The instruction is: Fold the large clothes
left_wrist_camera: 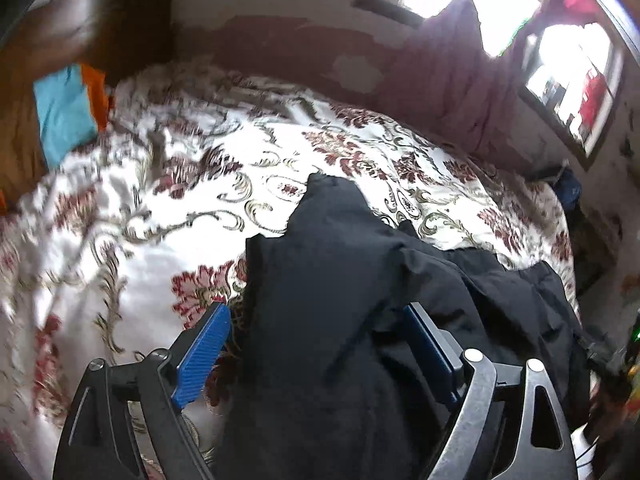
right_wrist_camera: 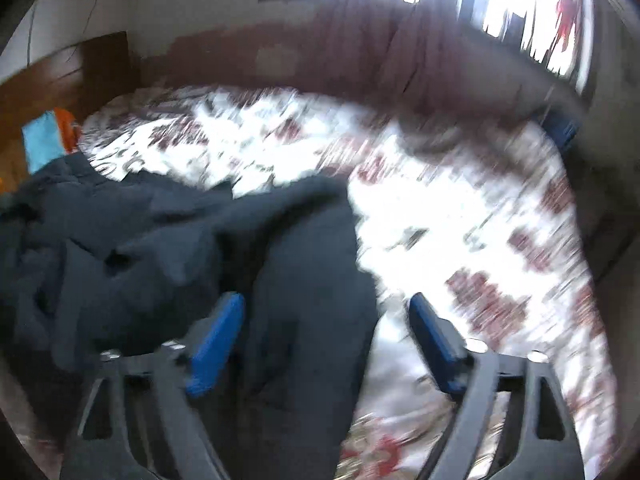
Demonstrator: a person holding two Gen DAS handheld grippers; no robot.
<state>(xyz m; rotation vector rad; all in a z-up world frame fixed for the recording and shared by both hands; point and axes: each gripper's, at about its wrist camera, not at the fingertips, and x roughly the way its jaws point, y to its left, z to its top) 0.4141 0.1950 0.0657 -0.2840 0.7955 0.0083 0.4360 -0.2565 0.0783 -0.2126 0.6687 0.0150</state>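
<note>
A large black garment [left_wrist_camera: 328, 248] lies rumpled on a floral bedspread [left_wrist_camera: 168, 152]. In the left wrist view it runs from the bed's middle down between my fingers and spreads off to the right. My left gripper [left_wrist_camera: 316, 314] is open wide, its blue pads [left_wrist_camera: 204, 354] on either side of the cloth. In the blurred right wrist view the same dark garment [right_wrist_camera: 152, 236] is heaped on the left of the bedspread [right_wrist_camera: 448, 208], with one fold running between the fingers. My right gripper [right_wrist_camera: 324, 302] is also open, straddling that fold's right edge.
A wooden headboard [left_wrist_camera: 80, 28] stands at the back left, with a blue and orange cloth [left_wrist_camera: 66, 112] against it. Maroon curtains [left_wrist_camera: 460, 80] hang under bright windows [left_wrist_camera: 568, 80] behind the bed. A blue object [left_wrist_camera: 568, 188] sits at the bed's far right edge.
</note>
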